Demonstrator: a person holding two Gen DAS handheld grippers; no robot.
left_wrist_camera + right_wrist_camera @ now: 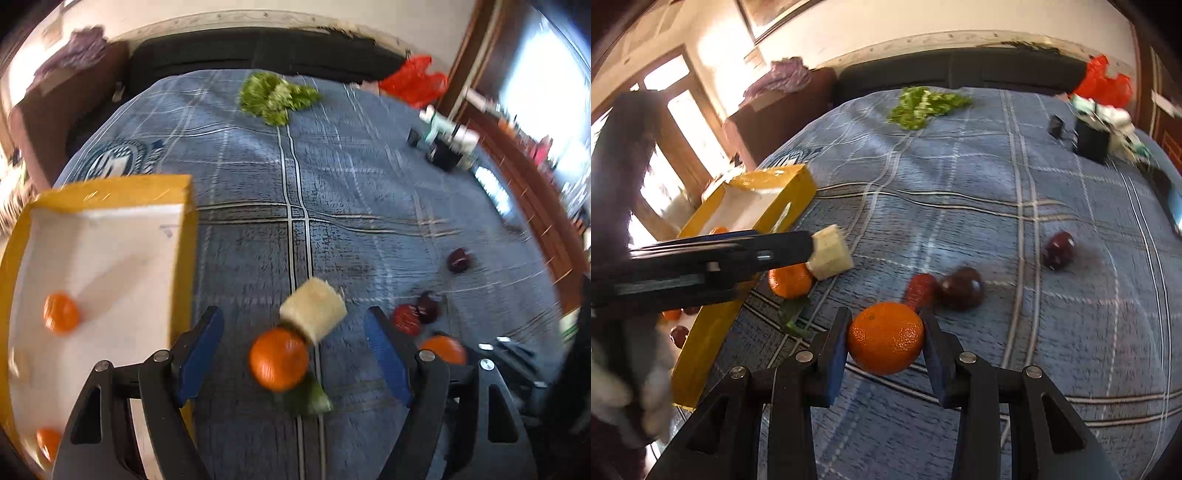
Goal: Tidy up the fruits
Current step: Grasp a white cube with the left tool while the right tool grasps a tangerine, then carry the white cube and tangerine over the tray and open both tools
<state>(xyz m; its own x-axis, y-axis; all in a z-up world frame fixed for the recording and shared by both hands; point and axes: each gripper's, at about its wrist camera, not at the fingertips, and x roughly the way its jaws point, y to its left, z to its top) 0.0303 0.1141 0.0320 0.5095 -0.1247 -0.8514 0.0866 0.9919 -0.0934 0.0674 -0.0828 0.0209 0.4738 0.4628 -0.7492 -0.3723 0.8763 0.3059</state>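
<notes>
Oranges are split between the blue plaid cloth (1052,192) and the yellow box (713,325). One orange (885,338) sits between the blue pads of the right gripper (885,343); both pads touch its sides, so the fingers are clamped on it, low on the cloth at 6 o'clock in the right wrist view. A second orange (279,363) lies on the cloth between the fingers of the left gripper (293,350), which stand wide apart with clear gaps on both sides. A pale block (314,308) touches this orange at its 1 o'clock, and a green leaf (312,398) lies at its 5 o'clock. Two more oranges rest on the white floor of the box, one (61,313) at 9 o'clock in the left wrist view, another (48,443) at 8 o'clock. A dark fruit (679,336) also lies in the box. On the cloth, a red fruit (919,290) touches a dark plum (962,288) just beyond the held orange, at its 1 o'clock. Another plum (1058,249) lies well apart at 2 o'clock. Leafy greens (923,103) lie at the far edge, 12 o'clock. A black container (1091,142) and an orange-red bag (1102,81) stand at 1 o'clock; motion blur hides the container's contents.
</notes>
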